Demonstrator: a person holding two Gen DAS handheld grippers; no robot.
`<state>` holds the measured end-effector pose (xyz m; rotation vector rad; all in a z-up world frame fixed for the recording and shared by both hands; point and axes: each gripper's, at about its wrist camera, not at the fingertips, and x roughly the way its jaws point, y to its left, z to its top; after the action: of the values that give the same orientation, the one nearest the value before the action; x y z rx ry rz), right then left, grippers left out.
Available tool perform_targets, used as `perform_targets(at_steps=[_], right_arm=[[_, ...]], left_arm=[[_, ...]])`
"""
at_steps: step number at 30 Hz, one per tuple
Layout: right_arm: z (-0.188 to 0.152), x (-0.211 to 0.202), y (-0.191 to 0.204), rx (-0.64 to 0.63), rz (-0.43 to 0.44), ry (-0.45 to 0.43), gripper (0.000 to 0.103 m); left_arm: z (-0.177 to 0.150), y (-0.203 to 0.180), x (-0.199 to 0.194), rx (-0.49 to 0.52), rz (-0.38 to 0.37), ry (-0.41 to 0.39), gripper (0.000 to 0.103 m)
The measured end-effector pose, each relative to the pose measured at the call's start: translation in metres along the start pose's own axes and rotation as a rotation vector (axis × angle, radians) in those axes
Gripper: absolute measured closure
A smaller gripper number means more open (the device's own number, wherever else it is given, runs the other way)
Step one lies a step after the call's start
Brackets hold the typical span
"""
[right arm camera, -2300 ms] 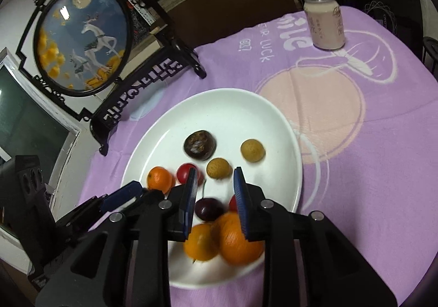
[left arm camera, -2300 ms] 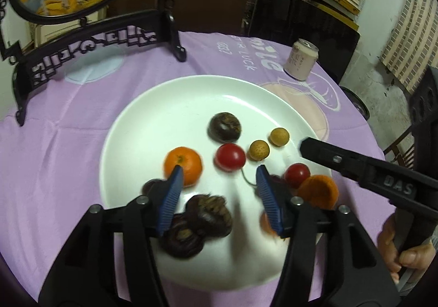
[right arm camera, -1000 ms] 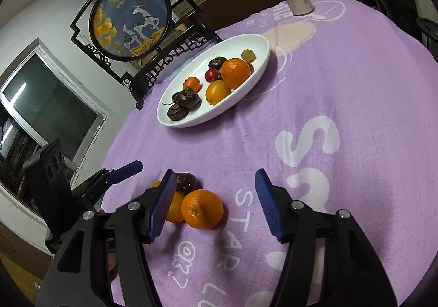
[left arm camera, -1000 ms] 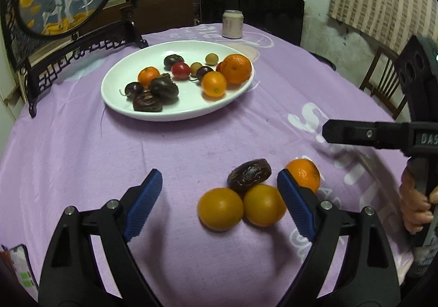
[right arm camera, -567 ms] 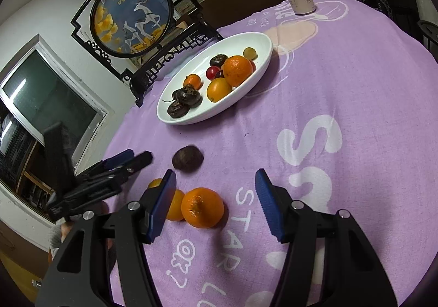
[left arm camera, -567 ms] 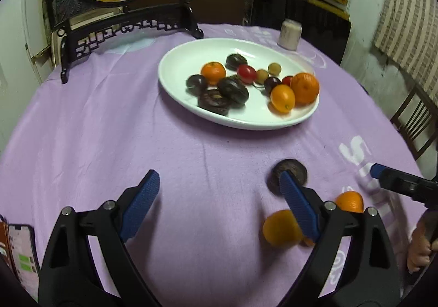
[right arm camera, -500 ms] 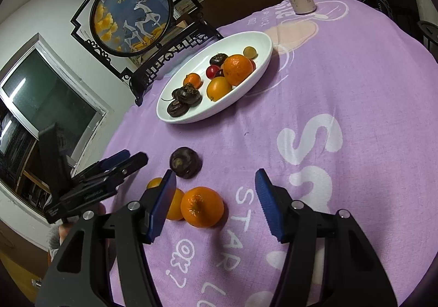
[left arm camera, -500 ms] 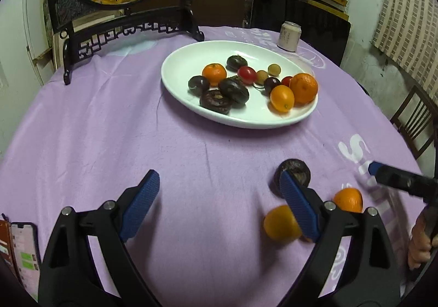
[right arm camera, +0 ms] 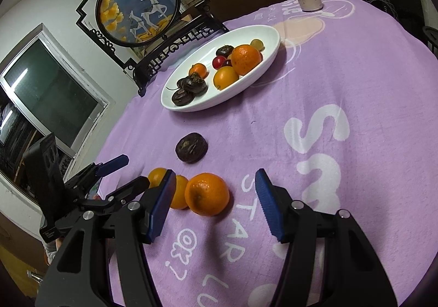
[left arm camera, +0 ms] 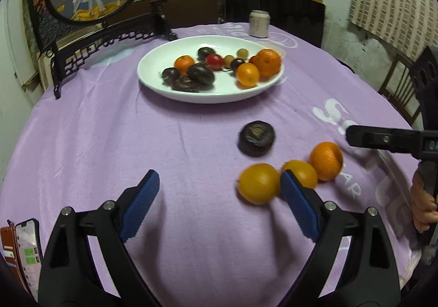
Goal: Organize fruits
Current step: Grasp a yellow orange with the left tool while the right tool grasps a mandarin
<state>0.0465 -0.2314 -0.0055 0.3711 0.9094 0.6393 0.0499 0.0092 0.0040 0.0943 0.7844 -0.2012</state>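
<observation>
Hovering wide apart and empty, the left gripper (left arm camera: 219, 197) is sitting just beside three oranges (left arm camera: 258, 184) on the purple cloth. The right gripper (right arm camera: 215, 197) is standing half spread, clamping nothing, just behind the mandarin (right arm camera: 207, 194); the dark fruit (right arm camera: 191, 147) is lying between oranges and white plate (right arm camera: 191, 107).

Middle orange (right arm camera: 178, 192) half hidden behind right gripper's (right arm camera: 215, 203) fingers (right arm camera: 161, 205)

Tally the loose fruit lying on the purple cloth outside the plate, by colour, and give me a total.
Orange fruit: 3 (nearest the left gripper, middle, right one)
Dark brown fruit: 1
Total: 4 on the purple cloth, none of them in the white plate.
</observation>
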Motion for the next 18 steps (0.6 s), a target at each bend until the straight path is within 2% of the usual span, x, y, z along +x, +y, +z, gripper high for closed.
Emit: perform_targets(at_steps=[2, 6, 13, 18], right_arm=[[0.0, 0.0, 0.0, 0.0, 0.002, 0.001, 0.043], [0.0, 0.001, 0.001, -0.002, 0.006, 0.008, 0.043], [-0.005, 0.005, 0.006, -0.022, 0.015, 0.033, 0.043], [-0.008, 0.01, 0.008, -0.03, 0.008, 0.052, 0.043]], left_arm=[[-0.002, -0.007, -0.001, 0.035, -0.011, -0.003, 0.011], [-0.007, -0.02, 0.006, 0.104, 0.018, 0.021, 0.011], [-0.004, -0.005, 0.009, 0.046, 0.014, 0.031, 0.011], [-0.004, -0.003, 0.014, 0.051, 0.054, 0.037, 0.01]])
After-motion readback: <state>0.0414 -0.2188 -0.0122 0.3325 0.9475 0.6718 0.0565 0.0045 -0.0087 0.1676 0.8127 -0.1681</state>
